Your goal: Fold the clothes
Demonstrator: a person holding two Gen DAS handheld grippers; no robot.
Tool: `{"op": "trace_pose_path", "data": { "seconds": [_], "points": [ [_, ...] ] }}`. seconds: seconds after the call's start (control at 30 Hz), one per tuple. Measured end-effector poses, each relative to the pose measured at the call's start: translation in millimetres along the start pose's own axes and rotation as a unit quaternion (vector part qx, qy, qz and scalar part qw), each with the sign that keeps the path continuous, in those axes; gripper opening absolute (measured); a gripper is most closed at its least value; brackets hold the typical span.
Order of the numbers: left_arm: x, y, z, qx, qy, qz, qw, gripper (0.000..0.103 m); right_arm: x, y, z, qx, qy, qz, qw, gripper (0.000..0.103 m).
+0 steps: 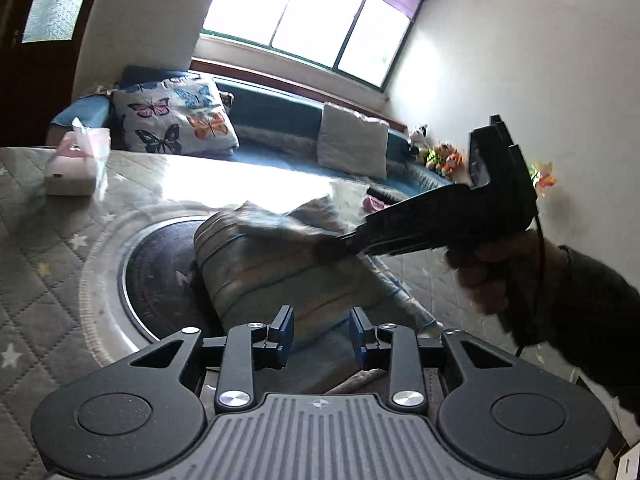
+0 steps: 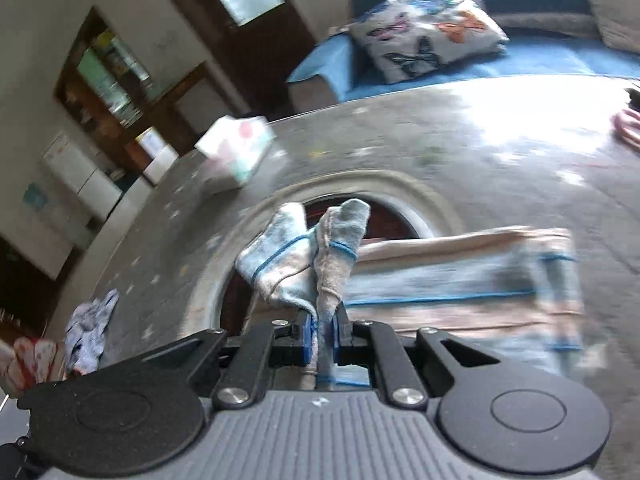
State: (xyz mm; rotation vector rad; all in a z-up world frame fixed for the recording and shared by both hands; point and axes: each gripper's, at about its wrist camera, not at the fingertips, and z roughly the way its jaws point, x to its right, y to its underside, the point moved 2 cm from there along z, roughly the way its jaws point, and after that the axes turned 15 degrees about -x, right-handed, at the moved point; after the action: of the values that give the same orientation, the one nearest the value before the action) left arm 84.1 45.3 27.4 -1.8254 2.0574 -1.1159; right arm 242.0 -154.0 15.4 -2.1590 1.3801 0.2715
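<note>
Quilted star-print cloth covers the table [image 1: 48, 240]. At its middle, over a dark round inset [image 1: 160, 272], lies the striped garment [image 1: 280, 276], soft and limp; I judge a hem corner the best hold. My right gripper [image 2: 323, 332] pinches a bunched edge at 12 o'clock. My left gripper [image 1: 322, 330] hangs spread. Only the right view shows small clothes [image 2: 90, 324] at 9 o'clock.

Motion blur smears the folded beige cloth with thin blue stripes [image 2: 460, 280] in the right wrist view, so its edges cannot be traced. The dark round inset [image 1: 160, 268] in the grey quilted tabletop [image 1: 36, 248] is half covered by that cloth. The small pink item [image 2: 628, 126] is cut off at the frame's right edge.
</note>
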Motion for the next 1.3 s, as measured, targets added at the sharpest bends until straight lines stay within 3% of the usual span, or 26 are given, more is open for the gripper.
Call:
{"op": "trace_pose_path", "data": {
  "seconds": [0.23, 0.63, 0.73, 0.9, 1.1, 1.17, 1.3],
  "points": [
    [10.8, -7.9, 33.9, -0.039, -0.012, 0.001, 0.9992, 0.033, 60.6, 6.3, -20.6, 0.016, -0.009, 0.049, 0.999, 0.008],
    [11.6, -11.5, 70.1, -0.087, -0.047, -0.002, 0.9951, 0.033, 115.1, 15.6, -19.0, 0.028, -0.032, 0.081, 0.996, 0.011],
    [12.2, -13.6, 73.5, -0.09, -0.057, 0.003, 0.9943, 0.033, 119.0, 19.4, -19.8, 0.031, -0.011, 0.082, 0.996, 0.018],
    [16.3, -17.8, 72.8, -0.086, -0.056, 0.018, 0.9946, 0.033, 120.2, 30.9, -37.3, 0.064, 0.032, 0.084, 0.994, 0.018],
    [25.9, -20.6, 78.4, -0.083, -0.052, 0.036, 0.9945, 0.033, 93.4, 55.5, -60.7, 0.108, 0.036, 0.029, 0.993, 0.018],
    [29.0, -20.6, 81.8, -0.085, -0.05, 0.043, 0.9942, 0.033, 83.2, 65.1, -58.4, 0.102, 0.021, 0.002, 0.995, 0.018],
    [31.0, -18.9, 89.8, -0.094, -0.053, 0.057, 0.9925, 0.032, 79.0, 80.3, -34.1, 0.065, 0.047, -0.011, 0.997, 0.018]
  ]
}}
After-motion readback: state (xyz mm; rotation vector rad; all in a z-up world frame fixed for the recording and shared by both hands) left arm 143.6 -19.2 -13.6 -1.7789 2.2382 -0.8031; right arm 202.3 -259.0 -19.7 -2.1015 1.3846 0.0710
